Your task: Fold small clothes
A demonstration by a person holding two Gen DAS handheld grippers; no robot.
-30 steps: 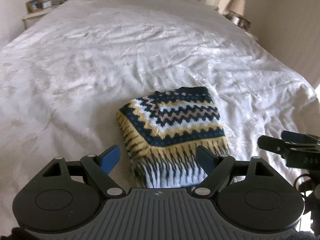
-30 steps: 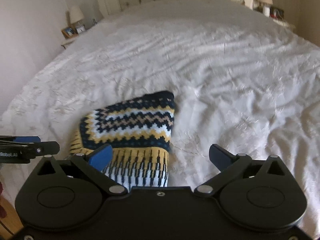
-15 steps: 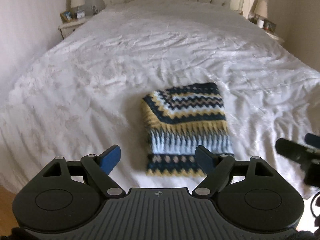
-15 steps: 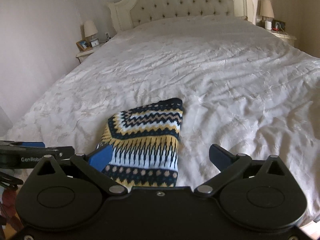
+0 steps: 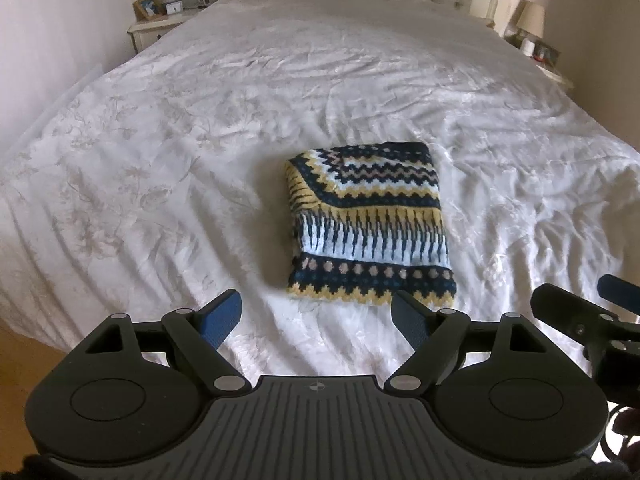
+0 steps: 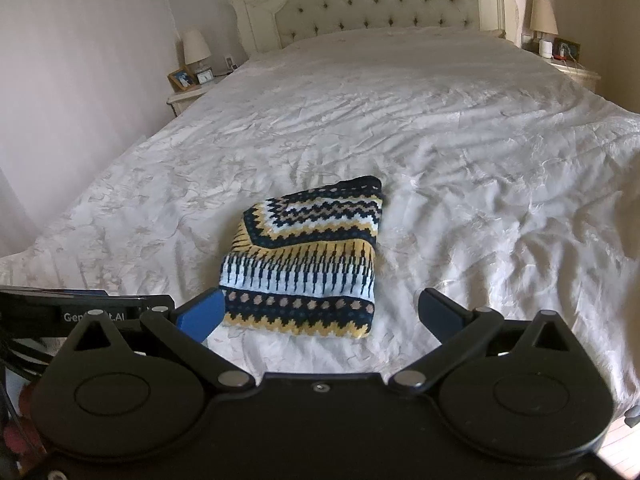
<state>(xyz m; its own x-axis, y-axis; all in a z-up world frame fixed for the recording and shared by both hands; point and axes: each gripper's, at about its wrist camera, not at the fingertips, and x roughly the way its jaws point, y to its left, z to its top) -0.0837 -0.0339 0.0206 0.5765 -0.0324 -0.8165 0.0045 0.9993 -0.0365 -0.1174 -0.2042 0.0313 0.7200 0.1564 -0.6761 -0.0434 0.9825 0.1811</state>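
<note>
A folded knit sweater [image 5: 370, 224] lies on the white bedspread [image 5: 200, 140] of a large bed, toward the foot end and roughly midway across. It forms a compact rectangle, patterned in bands of navy, mustard yellow, white and tan zigzags, with a dotted navy band and a yellow zigzag edge along the side nearest the cameras. The fabric looks flat and squared (one corner at the far left shows a diagonal fold line where the pattern turns).

The left gripper [image 5: 318, 314] hangs above the near edge of the bed with its jaws spread wide and nothing between them; its blue-padded fingers [image 5: 222, 314] sit apart from the sweater, the right-hand one just short of the garment's near corner. In the right wrist view the right gripper [image 6: 318, 312] is likewise wide open and empty, its left blue pad overlapping the sweater's near-left corner in the frame, though whether it touches the cloth cannot be told.

Each gripper appears at the edge of the other's view, so the two are side by side.

Behind the bed stands a tufted cream headboard [image 6: 384, 4], with a nightstand [image 6: 188, 94] and lamp [image 6: 196, 46] at each side.
</note>
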